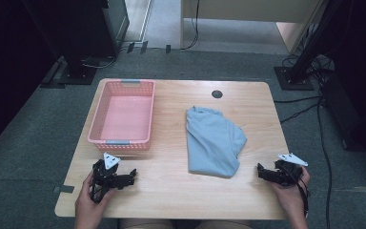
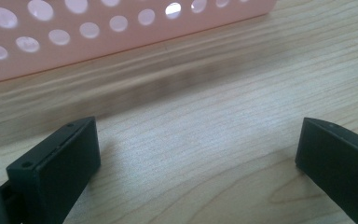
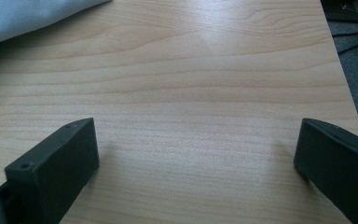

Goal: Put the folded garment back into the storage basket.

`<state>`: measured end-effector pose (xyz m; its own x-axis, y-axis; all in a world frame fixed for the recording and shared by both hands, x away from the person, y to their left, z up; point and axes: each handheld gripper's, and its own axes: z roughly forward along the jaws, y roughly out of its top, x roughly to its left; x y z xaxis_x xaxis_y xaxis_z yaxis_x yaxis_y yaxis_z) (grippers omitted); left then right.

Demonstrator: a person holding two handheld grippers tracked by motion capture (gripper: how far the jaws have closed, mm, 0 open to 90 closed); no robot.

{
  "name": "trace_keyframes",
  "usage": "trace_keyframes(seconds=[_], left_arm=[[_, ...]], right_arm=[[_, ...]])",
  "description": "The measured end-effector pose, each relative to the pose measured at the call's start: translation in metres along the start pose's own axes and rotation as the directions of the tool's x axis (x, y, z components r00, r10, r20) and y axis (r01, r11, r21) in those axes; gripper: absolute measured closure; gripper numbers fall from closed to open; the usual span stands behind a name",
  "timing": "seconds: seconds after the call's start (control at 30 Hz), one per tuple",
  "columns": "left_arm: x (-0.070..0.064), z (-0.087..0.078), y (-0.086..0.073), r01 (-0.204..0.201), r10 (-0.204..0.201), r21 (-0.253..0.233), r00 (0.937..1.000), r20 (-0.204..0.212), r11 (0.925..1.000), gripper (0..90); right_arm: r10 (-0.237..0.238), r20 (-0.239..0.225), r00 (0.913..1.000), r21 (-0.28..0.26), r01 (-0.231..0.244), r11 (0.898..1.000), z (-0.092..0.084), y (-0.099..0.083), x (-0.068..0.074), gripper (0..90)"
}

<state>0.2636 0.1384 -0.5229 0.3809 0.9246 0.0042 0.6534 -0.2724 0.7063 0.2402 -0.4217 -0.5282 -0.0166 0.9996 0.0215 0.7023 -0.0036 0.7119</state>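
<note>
My left claw [image 1: 132,175] rests low on the counter [image 1: 171,191], jaws spread wide with bare wood between them. Just beyond its tips stands the pink basket [image 1: 124,114], near but not touching; in the left gripper view its perforated wall [image 2: 98,37] runs across ahead of the jaws. My right claw [image 1: 260,171] also sits on the counter, released, jaws wide and nothing between them. The light blue cloth [image 1: 213,140] lies crumpled between my two claws, nearer the right one and apart from it; in the right gripper view its edge [image 3: 23,16] shows ahead, toward the left jaw's side.
</note>
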Motion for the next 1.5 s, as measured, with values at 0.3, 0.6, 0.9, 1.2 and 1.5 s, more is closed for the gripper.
trace_keyframes(seconds=[0.3, 0.6, 0.9, 1.2, 1.5], left_arm=[[0.000, 0.000, 0.000, 0.002, -0.002, 0.000, 1.0000, -0.002, 1.0000, 0.0], [0.000, 0.000, 0.000, 0.002, -0.002, -0.001, 1.0000, -0.002, 1.0000, 0.0], [0.000, 0.000, 0.000, 0.003, -0.003, -0.002, 1.0000, -0.004, 1.0000, 0.0], [0.000, 0.000, 0.000, 0.004, -0.004, -0.002, 1.0000, -0.004, 1.0000, 0.0], [-0.001, 0.000, 0.000, 0.006, -0.006, -0.003, 1.0000, -0.004, 1.0000, 0.0]], right_arm=[[0.006, -0.038, 0.9993, 0.018, -0.005, 1.000, -0.004, 0.002, -0.001, 0.9], [-0.004, -0.084, 0.9965, 0.005, 0.005, 1.000, -0.015, 0.021, 0.023, 1.0], [-0.033, -0.121, 0.9921, -0.005, 0.032, 0.999, -0.023, 0.040, 0.040, 1.0], [-0.047, -0.170, 0.9843, -0.020, 0.044, 0.999, -0.029, 0.069, 0.064, 0.9], [-0.078, -0.180, 0.9806, -0.024, 0.075, 0.997, -0.027, 0.095, 0.082, 0.9]])
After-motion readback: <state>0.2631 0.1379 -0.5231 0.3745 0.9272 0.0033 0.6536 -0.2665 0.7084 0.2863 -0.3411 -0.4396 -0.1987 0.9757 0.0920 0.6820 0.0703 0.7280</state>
